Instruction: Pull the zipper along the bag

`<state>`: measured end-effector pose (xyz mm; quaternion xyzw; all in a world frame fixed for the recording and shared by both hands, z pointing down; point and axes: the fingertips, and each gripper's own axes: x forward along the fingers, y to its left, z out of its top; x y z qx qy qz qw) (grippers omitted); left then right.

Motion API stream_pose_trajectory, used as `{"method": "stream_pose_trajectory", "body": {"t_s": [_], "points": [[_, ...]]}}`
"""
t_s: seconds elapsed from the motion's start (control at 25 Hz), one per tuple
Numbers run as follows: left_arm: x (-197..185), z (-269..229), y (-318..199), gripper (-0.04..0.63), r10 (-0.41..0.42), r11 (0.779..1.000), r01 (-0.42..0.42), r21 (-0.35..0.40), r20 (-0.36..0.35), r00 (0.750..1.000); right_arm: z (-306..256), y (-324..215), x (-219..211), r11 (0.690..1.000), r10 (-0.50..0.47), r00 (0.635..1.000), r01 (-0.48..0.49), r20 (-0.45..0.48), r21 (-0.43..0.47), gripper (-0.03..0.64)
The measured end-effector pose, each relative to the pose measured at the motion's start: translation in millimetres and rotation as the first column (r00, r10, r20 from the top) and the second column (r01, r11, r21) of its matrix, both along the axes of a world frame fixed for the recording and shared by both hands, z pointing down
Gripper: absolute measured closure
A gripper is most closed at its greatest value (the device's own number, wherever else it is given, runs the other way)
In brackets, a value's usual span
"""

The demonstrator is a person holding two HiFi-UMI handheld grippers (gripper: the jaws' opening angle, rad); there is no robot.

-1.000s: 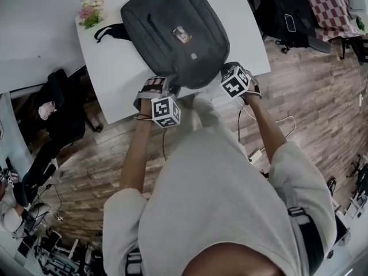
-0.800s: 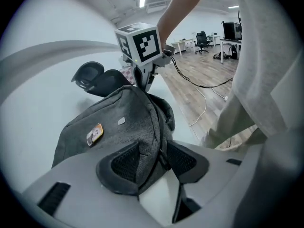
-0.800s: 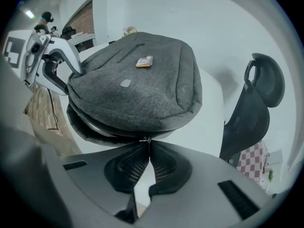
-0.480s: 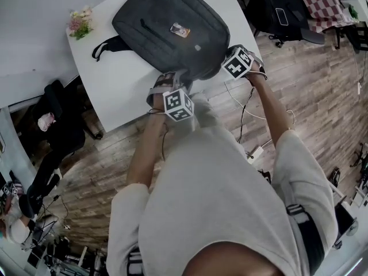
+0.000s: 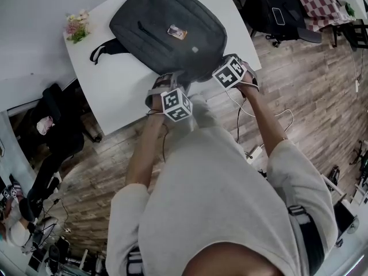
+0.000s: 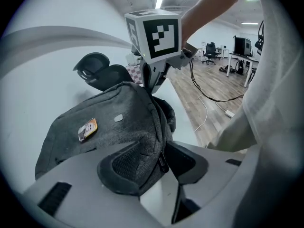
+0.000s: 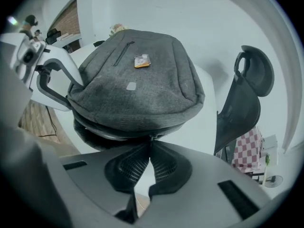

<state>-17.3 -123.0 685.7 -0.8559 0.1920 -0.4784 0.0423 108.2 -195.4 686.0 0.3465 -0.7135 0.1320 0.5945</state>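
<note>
Closer together now: over the last second the two hand-held grippers have drawn toward each other along the near edge of the bag (image 5: 167, 30). The right one slid in from the bag's right corner. The left one shifted a little toward that same corner a moment ago and has held there since.

I'm watching both forearms reach forward from the body. The left arm (image 5: 144, 148) runs almost straight up to the bag's near edge. The right arm (image 5: 261, 117) angles in from the bag's right side, elbow out.

The left hand-held gripper (image 6: 159, 151) is closing, and the bag's near corner is bunched between its jaws. Grey fabric fills the gap and presses on both pads, with the zipper line (image 6: 160, 127) running up just beside the right-hand pad.

The right hand-held gripper (image 7: 151, 148) is clamped tight, pads together. A small zipper pull (image 7: 151, 137) is nipped at the tips, right under the bag's seam.

The bag lies flat on the white counter (image 5: 115, 91), front face up, with a little picture tag (image 5: 177, 32) on top. Its near edge hangs at the counter's rim. A bunch of flowers (image 5: 76, 26) sits on the counter off the bag's far left side, well apart from it.
</note>
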Motion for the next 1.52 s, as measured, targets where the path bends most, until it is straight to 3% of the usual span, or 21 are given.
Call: {"method": "stream_pose_trajectory", "body": {"t_s": [0.4, 0.64, 0.76, 0.96, 1.12, 1.24, 1.32, 1.52], "points": [[-2.4, 1.1, 0.9, 0.400, 0.004, 1.000, -0.004, -0.012, -0.008, 1.000, 0.2, 51.7, -51.1, 0.998, 0.000, 0.998, 0.004, 0.066, -0.065, 0.589], [-1.4, 0.6, 4.1, 0.400, 0.010, 1.000, -0.010, -0.017, -0.006, 1.000, 4.7, 62.4, -59.5, 0.997, 0.040, 0.996, -0.033, 0.086, -0.076, 0.589], [-2.1, -1.2, 7.1, 0.400, 0.011, 1.000, -0.011, 0.007, -0.017, 1.000, 6.8, 62.9, -58.6, 0.995, 0.067, 0.988, -0.055, 0.142, -0.088, 0.591], [-0.2, -6.7, 10.4, 0.375, -0.017, 1.000, 0.019, 0.022, -0.070, 0.997, 4.7, 60.0, -57.0, 0.992, 0.123, 0.964, -0.118, 0.234, -0.034, 0.579], [-0.7, -13.8, 13.5, 0.345, -0.087, 0.996, 0.088, 0.002, -0.121, 0.989, -1.9, 60.8, -56.3, 0.987, 0.158, 0.937, -0.162, 0.310, -0.014, 0.516], [-6.3, -24.7, 12.8, 0.342, -0.172, 0.985, 0.172, -0.015, -0.179, 0.969, -10.7, 62.5, -56.1, 0.980, 0.189, 0.900, -0.197, 0.392, -0.019, 0.432], [-12.9, -36.8, 10.1, 0.342, -0.242, 0.970, 0.243, -0.025, -0.232, 0.942, -20.7, 62.5, -56.7, 0.975, 0.200, 0.875, -0.223, 0.442, -0.001, 0.426], [-40.8, -73.8, 0.0, 0.347, -0.424, 0.899, 0.435, -0.056, -0.367, 0.828, -63.1, 49.6, -62.9, 0.949, 0.172, 0.813, -0.288, 0.556, 0.128, 0.462]]}}
